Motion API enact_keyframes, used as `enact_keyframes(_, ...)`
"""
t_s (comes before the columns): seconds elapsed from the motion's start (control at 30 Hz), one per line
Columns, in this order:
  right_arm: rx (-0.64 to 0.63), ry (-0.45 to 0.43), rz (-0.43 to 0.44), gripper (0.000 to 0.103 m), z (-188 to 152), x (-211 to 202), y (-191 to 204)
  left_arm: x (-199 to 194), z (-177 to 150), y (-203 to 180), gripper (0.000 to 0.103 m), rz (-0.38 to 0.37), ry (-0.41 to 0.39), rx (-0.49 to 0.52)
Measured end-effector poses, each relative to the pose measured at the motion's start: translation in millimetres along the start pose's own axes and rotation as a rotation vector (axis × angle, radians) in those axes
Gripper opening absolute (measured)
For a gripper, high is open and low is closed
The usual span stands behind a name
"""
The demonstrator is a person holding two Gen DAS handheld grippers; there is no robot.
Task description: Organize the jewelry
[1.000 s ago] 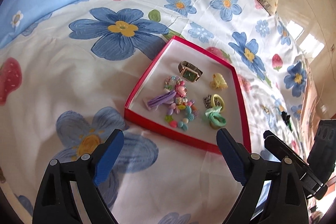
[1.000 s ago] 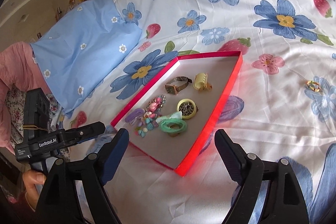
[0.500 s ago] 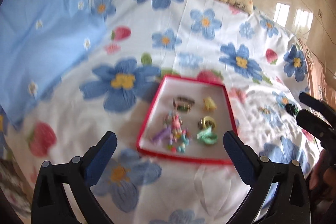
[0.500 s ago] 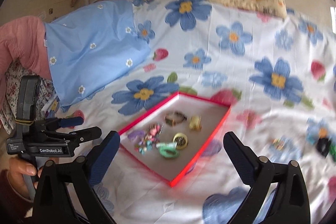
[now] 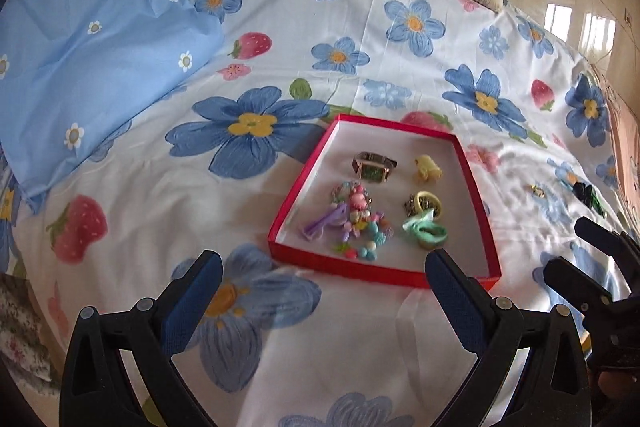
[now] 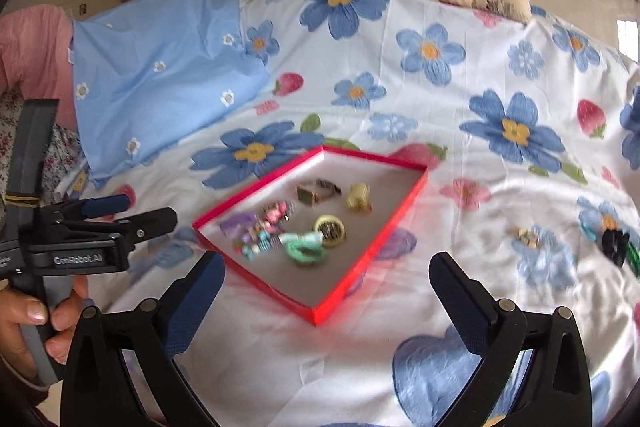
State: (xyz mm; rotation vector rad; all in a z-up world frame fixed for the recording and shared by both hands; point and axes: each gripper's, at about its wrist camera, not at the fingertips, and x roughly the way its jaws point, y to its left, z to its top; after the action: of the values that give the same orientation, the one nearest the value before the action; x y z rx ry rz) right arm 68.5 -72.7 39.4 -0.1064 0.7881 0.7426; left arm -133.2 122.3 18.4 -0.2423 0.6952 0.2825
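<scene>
I hold the left gripper [image 5: 322, 275] above the bedsheet [image 5: 328, 27] with its fingers spread wide and nothing between them. The red tray [image 5: 294, 205] lies just ahead of the fingertips; its near edge runs between the two tips, and its near right corner sits just behind the right finger. Inside the tray, ahead of the fingers, I see a watch [image 5: 374, 166] toward the far side, a yellow clip [image 5: 427, 169] to its right, a bead cluster [image 5: 358, 221] toward the near left, and a green hair tie [image 5: 426, 233] toward the near right, close to the right fingertip. I hold the right gripper [image 6: 326, 277] wide as well, empty. From it the tray [image 6: 360, 263] sits diagonally, one corner pointing between the fingers and its near right edge slanting away. Open sheet lies right of that edge. Well beyond the right finger, outside the tray, a small ring [image 6: 529, 237] and a black item [image 6: 615, 245] rest on the sheet, apart from each other. A blue pillow [image 5: 92, 55] lies far ahead to the left, well apart from the tray.
</scene>
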Motion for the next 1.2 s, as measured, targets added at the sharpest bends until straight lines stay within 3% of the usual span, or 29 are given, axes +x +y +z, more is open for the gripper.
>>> enact_keyframes(0.23,0.012,0.000,-0.030,0.103,-16.2,5.2,-3.9,6.6,-2.3,-6.3,0.102,0.008,-0.004,0.021)
enact_keyframes(1.2,0.028,0.026,-0.041,0.103,-22.8,8.0,-8.0,-9.9,-15.5,-19.5,0.103,0.085,-0.055,0.110)
